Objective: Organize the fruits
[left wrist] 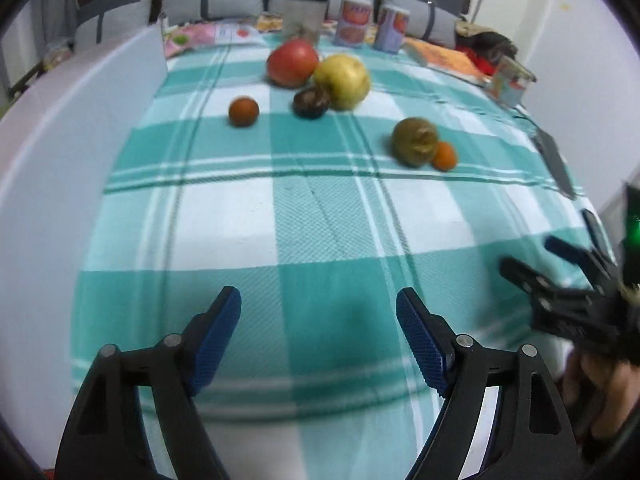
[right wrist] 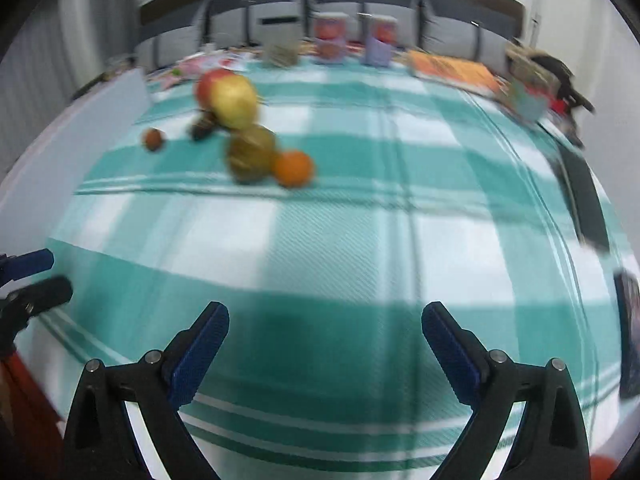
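Fingers of left gripper (left wrist: 319, 308) apart over bare teal-checked cloth (left wrist: 320, 220), nothing between; right gripper (right wrist: 325, 322) likewise wide and empty (its blurred tips also at the left view's right edge). Beyond, on the cloth: greenish-brown fruit (left wrist: 414, 142) touching a small orange (left wrist: 444, 156). Left of that fruit and well apart, a small reddish fruit (left wrist: 243, 111). Behind the greenish-brown fruit, dark fruit (left wrist: 311, 102) against yellow apple (left wrist: 343, 81), red apple (left wrist: 292, 62) beside. Farthest behind it, jar (left wrist: 304, 14) and two cans (left wrist: 354, 22).
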Tool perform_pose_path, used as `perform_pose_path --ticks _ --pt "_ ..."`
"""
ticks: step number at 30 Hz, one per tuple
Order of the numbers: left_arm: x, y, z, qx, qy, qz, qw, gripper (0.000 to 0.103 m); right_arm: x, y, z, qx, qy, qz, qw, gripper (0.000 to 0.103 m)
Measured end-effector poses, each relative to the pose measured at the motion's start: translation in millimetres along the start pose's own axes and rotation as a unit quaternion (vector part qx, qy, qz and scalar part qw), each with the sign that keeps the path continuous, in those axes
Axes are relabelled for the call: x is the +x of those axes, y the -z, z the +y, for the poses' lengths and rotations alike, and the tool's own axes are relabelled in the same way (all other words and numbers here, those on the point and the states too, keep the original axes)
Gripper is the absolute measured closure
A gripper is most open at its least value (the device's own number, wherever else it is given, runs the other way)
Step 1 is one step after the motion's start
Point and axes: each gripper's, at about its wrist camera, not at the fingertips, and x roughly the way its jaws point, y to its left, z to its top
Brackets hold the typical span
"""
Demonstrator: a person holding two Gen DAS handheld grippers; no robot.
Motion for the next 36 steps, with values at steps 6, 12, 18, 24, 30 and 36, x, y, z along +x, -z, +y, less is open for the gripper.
perform_pose_path --ticks 6,12,18,24,30,36 --pt "29 -8 3 -0.013 -0.046 -0.020 0.9987 0.018 9 0 5 -0.012 0.006 -0.006 1.000 0.006" --pt "36 -1 -8 0.007 -0.068 -0.029 0.9973 0.008 12 8 1 0.001 0.008 -0.013 1.000 0.000" --pt "36 4 -10 0.015 -0.074 -0.037 0.9964 0.007 14 8 3 0.000 0.009 -0.017 1.000 0.000" --pt "35 3 -11 0.019 -0.076 -0.036 0.9963 0.006 14 9 3 -0.002 0.010 -0.018 1.000 0.000" --pt "35 2 -12 0.019 -0.077 -0.036 0.9962 0.006 14 9 3 -0.002 0.010 -0.018 1.000 0.000" --pt "35 2 -12 0.019 -0.078 -0.037 0.9961 0.006 14 9 3 -0.002 0.010 -0.018 1.000 0.000"
